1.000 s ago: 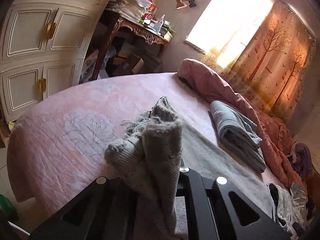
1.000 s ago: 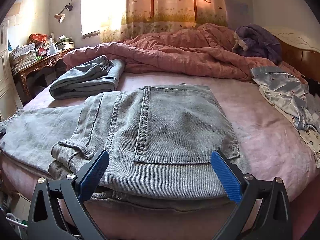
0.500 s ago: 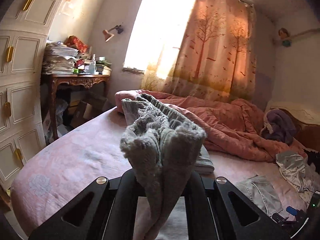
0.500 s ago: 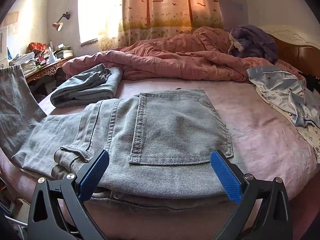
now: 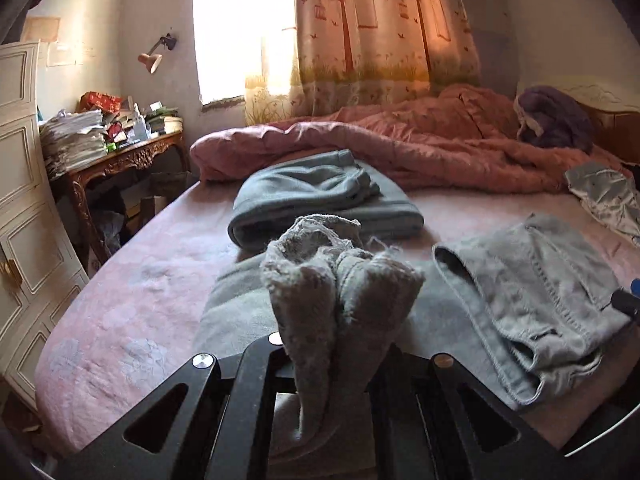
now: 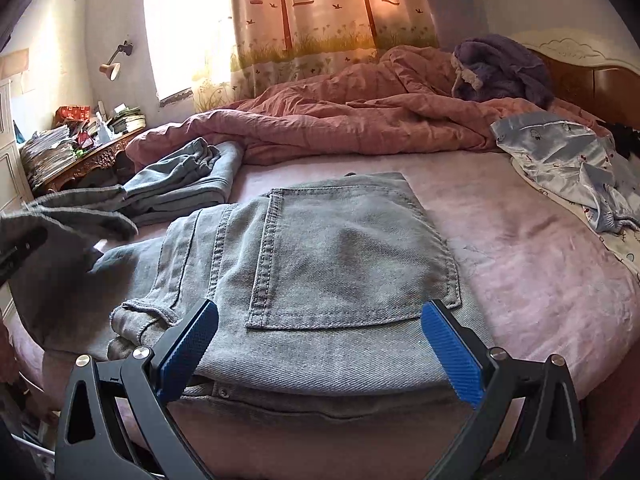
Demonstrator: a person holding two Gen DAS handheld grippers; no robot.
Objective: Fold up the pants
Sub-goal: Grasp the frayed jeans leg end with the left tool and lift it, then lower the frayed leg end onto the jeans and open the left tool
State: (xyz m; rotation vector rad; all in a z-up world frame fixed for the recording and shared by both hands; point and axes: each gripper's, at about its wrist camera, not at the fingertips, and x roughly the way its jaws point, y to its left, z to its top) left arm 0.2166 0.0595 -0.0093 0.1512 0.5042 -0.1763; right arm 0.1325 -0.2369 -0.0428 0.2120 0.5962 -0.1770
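Pink bed sheet (image 6: 520, 248) as landmark. Rumpled pink quilt (image 6: 340, 120) along its far edge. Folded grey-blue garment (image 6: 188, 184) at its far left. Purple plush blanket (image 6: 500, 68) at far right. Pale satin garment (image 6: 560, 160) at right edge. Cluttered carved desk (image 5: 120, 160) beyond left edge. Tree-print curtain (image 6: 320, 12) behind quilt.

Matt grey denim pants (image 6: 320, 264), hems (image 5: 340, 276) frayed.

Jeans (image 6: 344, 264) pale grey denim, hem frayed whitish. Folded pants (image 5: 320, 196) behind: blue-grey. Sheet (image 6: 532, 248) dusty pink w/ faint white flower print. Quilt (image 6: 352, 120) deeper rose-pink. Curtain (image 6: 332, 12) cream-to-peach, brown trees, birdcages, small birds, green grass strip at bottom. Purple fuzzy blanket (image 6: 500, 68). Satin top (image 6: 560, 156) light blue w/ tiny red motifs. Right gripper (image 6: 320, 344) black, blue ribbed pads (image 6: 452, 356). Wardrobe (image 5: 24, 216) cream, gold knob. Lamp (image 5: 150, 60) pinkish.
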